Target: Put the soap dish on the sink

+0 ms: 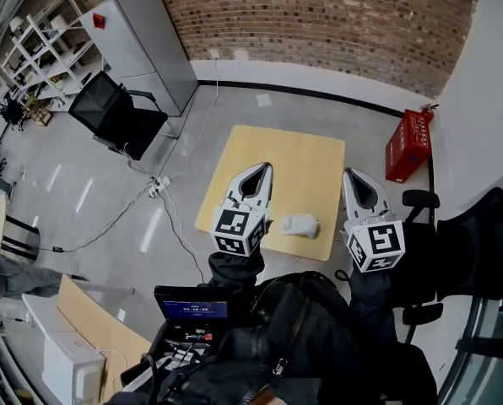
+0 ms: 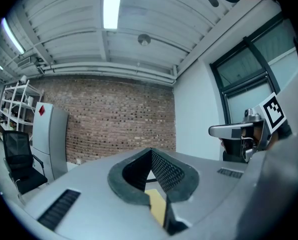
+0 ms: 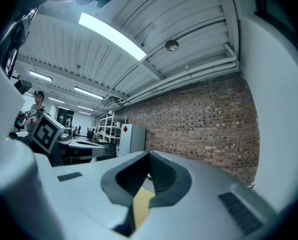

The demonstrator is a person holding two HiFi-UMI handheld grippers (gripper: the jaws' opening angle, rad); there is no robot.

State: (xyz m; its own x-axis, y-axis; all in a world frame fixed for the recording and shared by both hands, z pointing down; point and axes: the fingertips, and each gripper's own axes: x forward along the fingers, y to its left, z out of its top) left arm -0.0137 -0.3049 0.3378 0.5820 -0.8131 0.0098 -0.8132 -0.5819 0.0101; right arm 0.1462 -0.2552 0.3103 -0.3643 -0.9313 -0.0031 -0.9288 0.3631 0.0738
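Note:
A small white object (image 1: pixel 300 224), seemingly the soap dish, lies near the front edge of a light wooden table (image 1: pixel 277 163) far below. No sink shows in any view. My left gripper (image 1: pixel 261 170) is held level above the table's left part, its jaws closed tip to tip with nothing between them. My right gripper (image 1: pixel 352 176) hovers over the table's right edge, also shut and empty. In the left gripper view the left gripper (image 2: pixel 151 152) faces a brick wall, with the right gripper (image 2: pixel 241 131) beside it. The right gripper view shows the right gripper (image 3: pixel 149 157) closed as well.
A red box (image 1: pixel 411 144) stands by the wall right of the table. A black office chair (image 1: pixel 115 116) and a grey cabinet (image 1: pixel 147 45) are at the left, with cables (image 1: pixel 154 188) across the floor. A small screen (image 1: pixel 191 309) sits near my body. Another chair (image 1: pixel 420 199) is at the right.

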